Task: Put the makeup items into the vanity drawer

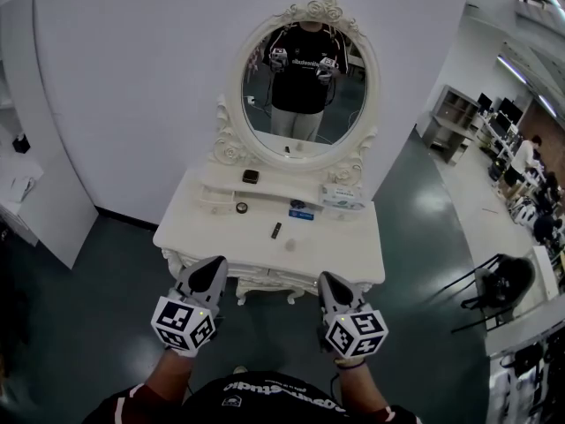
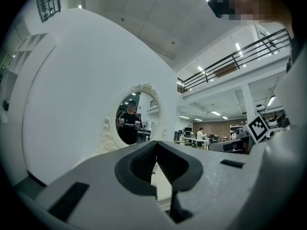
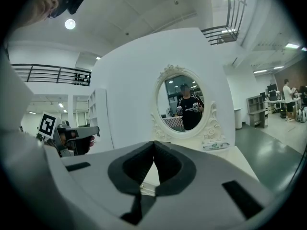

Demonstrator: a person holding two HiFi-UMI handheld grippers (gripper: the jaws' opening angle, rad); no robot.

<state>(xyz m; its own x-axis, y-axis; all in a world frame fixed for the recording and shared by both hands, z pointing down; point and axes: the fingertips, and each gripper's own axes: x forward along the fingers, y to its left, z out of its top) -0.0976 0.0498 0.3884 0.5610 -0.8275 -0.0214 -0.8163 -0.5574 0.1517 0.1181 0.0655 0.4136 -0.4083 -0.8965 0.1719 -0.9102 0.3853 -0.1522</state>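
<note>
A white vanity (image 1: 349, 254) with an oval mirror (image 1: 305, 87) stands against the wall. On its top lie a black lipstick tube (image 1: 275, 230), a small round dark tin (image 1: 242, 208) and a blue item (image 1: 300, 210). A dark compact (image 1: 251, 176) sits on the raised shelf. My left gripper (image 1: 215, 265) and right gripper (image 1: 327, 281) hover side by side just in front of the vanity's front edge. Both are shut and empty, their tips (image 2: 156, 145) (image 3: 154, 145) pointing at the mirror. The carved front (image 1: 265, 281) shows between them, and no drawer stands open.
A white and green packet (image 1: 342, 196) rests at the shelf's right end. A white shelving unit (image 1: 35, 193) stands at the left and a black chair (image 1: 503, 281) at the right. People and desks fill the far right background (image 1: 530, 175).
</note>
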